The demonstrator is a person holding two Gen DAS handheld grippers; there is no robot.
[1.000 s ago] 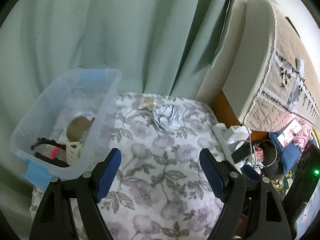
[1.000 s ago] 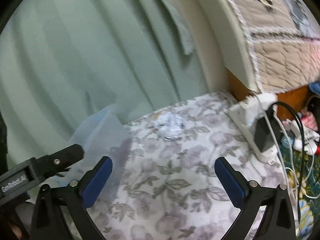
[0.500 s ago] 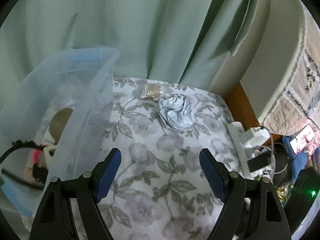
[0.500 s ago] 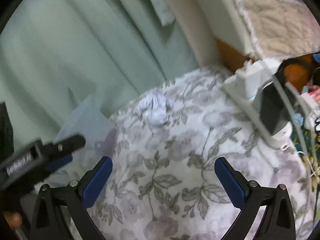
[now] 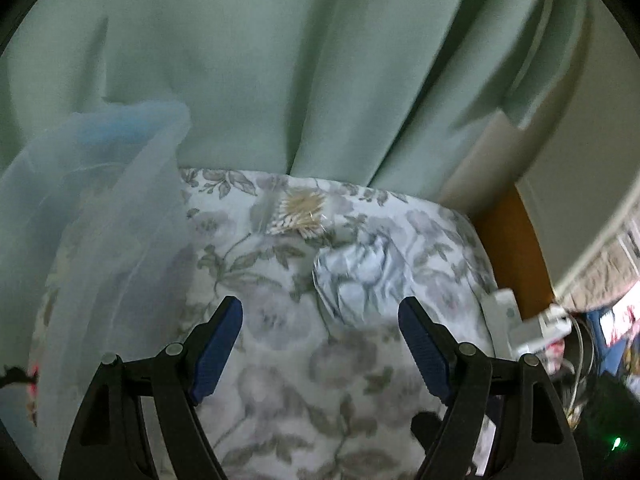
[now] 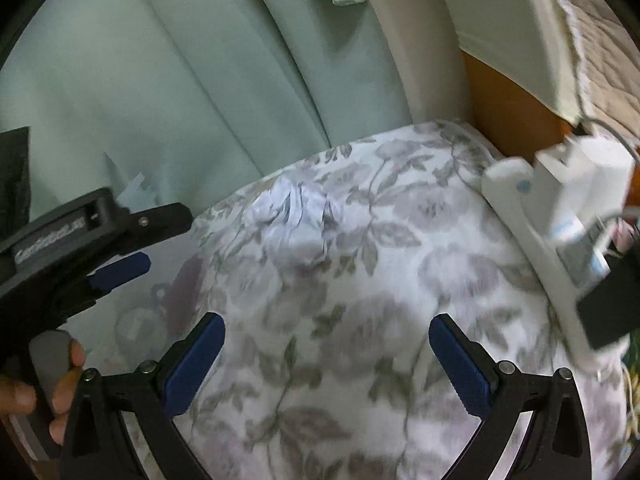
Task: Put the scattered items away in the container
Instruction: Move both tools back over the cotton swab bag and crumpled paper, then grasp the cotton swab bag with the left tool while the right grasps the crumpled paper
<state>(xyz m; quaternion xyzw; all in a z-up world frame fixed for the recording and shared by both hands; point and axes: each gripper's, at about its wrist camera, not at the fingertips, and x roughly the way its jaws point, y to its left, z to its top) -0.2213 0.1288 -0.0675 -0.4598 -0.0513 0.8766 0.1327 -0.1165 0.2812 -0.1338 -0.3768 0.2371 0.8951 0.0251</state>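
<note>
We see a green curtain [image 5: 280, 60] hanging behind a floral cloth [image 5: 320, 360]. The clear container [image 5: 100, 220] stands at the cloth's left edge. A crumpled silver wrapper [image 5: 360, 276] lies toward the far edge, its long axis too blurred to read. A packet of cotton swabs [image 5: 300, 216] lies beyond it, swabs running roughly left to right. The left gripper [image 5: 320, 344] and right gripper [image 6: 326, 354] both hover with jaws wide apart, holding nothing.

A crumpled silver foil bag [image 5: 362, 276] and a toothpick packet [image 5: 298, 214] lie beside the translucent container [image 5: 100, 216].
</note>
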